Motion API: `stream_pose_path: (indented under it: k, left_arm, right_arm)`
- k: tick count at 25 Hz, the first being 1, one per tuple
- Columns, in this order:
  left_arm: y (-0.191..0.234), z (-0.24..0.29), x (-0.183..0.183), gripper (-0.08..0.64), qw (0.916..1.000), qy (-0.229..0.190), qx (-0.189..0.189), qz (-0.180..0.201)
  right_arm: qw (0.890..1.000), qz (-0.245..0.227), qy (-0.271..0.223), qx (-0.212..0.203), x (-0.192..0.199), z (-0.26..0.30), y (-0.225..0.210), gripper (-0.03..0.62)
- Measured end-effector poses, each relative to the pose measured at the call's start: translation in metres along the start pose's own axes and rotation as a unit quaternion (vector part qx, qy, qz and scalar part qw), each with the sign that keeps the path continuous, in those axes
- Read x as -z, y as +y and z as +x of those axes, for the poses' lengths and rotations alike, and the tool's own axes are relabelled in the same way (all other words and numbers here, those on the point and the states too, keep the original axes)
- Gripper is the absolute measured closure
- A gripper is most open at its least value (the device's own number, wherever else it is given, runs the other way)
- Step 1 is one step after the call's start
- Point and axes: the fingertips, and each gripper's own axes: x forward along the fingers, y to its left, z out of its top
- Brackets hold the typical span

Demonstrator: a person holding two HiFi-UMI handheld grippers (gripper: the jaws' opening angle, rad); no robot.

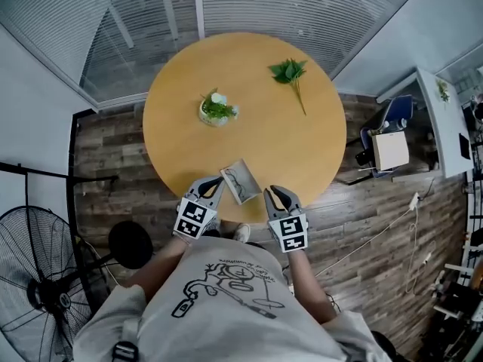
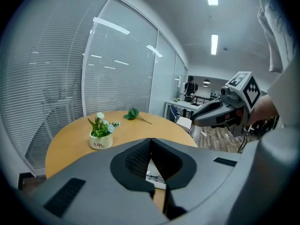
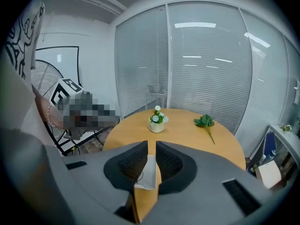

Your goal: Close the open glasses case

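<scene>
Head view shows the glasses case (image 1: 241, 182) lying at the near edge of the round tabletop (image 1: 181, 138), between the two grippers and, by its look, still spread open — so the closing is not yet done.

The left gripper (image 1: 211, 187) sits just beside the case's left corner; whether it touches I cannot tell. In the left gripper view its jaws are pressed together at the tips with nothing between them, and a strip of the case shows below them.

The right gripper (image 1: 273, 196) hangs near the case's right side but apart from it. In the right gripper view its jaws stand a narrow slit apart and pinch nothing — the case is seen through the gap, lying on the table beyond.

Judging from this, both claws are only lined up; folding the lid over and pressing it down remains.

A small flower pot (image 1: 216, 110) and a green sprig (image 1: 290, 74) lie well apart, toward the far edge.
</scene>
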Motion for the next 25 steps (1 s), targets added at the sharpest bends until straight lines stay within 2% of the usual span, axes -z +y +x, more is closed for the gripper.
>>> stream_pose_path:
  k: [5, 11, 25]
  left_arm:
    - [0.006, 0.007, 0.018, 0.540, 0.9998, 0.018, 0.001, 0.004]
    - [0.010, 0.016, 0.041, 0.540, 0.9991, 0.040, 0.005, -0.012]
    - [0.008, 0.043, 0.085, 0.540, 0.9960, 0.084, 0.022, 0.020]
  right_arm:
    - [1.000, 0.000, 0.011, -0.005, 0.012, 0.010, 0.001, 0.528]
    - [1.000, -0.006, 0.028, -0.011, 0.027, 0.022, 0.002, 0.526]
    - [0.998, -0.014, 0.066, -0.019, 0.062, 0.049, -0.003, 0.526]
